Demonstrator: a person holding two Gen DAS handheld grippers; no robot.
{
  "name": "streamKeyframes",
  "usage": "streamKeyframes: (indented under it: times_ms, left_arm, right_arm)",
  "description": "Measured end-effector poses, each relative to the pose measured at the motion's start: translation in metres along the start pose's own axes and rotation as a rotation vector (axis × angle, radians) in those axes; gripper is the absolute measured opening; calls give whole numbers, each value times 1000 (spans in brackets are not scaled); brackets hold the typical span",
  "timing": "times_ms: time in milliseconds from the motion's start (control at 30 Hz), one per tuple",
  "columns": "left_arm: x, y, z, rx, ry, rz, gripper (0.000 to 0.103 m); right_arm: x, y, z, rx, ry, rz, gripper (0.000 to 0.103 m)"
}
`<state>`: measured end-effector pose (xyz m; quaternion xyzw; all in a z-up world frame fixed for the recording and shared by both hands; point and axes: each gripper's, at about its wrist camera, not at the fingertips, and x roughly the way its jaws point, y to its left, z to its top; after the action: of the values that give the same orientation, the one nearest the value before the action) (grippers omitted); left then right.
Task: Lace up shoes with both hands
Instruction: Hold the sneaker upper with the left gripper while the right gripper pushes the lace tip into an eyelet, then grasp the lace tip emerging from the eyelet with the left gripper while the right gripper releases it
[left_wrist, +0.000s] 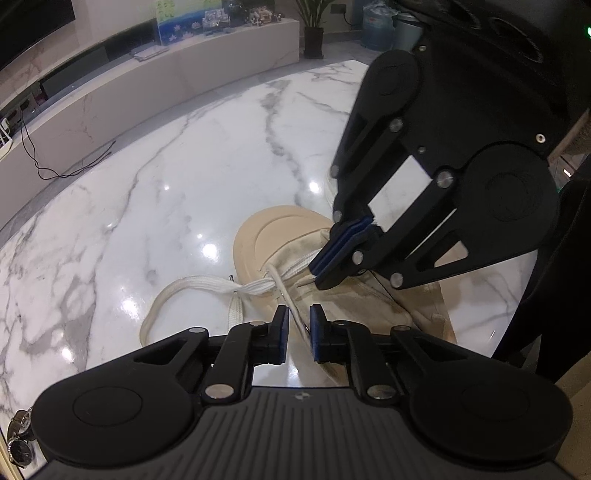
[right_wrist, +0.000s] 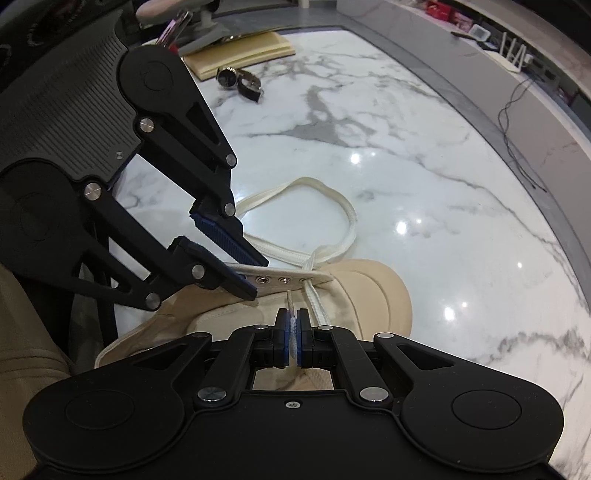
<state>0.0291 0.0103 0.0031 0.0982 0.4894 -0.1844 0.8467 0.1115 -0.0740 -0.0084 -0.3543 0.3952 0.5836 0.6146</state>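
A beige canvas shoe (left_wrist: 258, 229) (right_wrist: 369, 291) lies on the white marble table (left_wrist: 166, 184) with its toe pointing away. A white lace (left_wrist: 207, 286) (right_wrist: 332, 199) runs through the front eyelet and loops loosely on the table. My right gripper (right_wrist: 291, 314) (left_wrist: 318, 278) is shut on the lace near its end, and the stiff tip sticks out past the pads. My left gripper (left_wrist: 297, 314) (right_wrist: 258, 278) straddles the shoe's white eyelet edge beside the free eyelets. Its jaws stand a little apart, and the blue pads (left_wrist: 282, 332) do not visibly press on the edge.
Two wristwatches (right_wrist: 240, 81) (left_wrist: 20, 439) and a beige pad (right_wrist: 240, 51) lie near one table edge. A person's tan sleeve or trouser leg (right_wrist: 22, 369) is close by the shoe's heel. A low cabinet (left_wrist: 184, 74) and a trailing cable (left_wrist: 55, 166) lie beyond the table.
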Motion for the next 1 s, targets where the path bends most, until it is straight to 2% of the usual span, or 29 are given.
streamKeyframes:
  times_ms: [500,667,800,867,1000]
  left_arm:
    - [1,0,1,11,-9,-5,11]
    - [-15,1,2,44,-34,-28,12]
    - [-27,5,5,124,-39,-14,13]
    - [-26,6,8,199,-17,14,13]
    - [-13,5,8,359,-23,4,13]
  right_arm:
    - [7,1,9,-26,23,15,2]
    - [7,3,12,-33,19,17,2]
    - [7,3,11,-32,14,17,2]
    - [7,3,11,-29,11,16,2]
    - [6,2,10,-28,10,21,2]
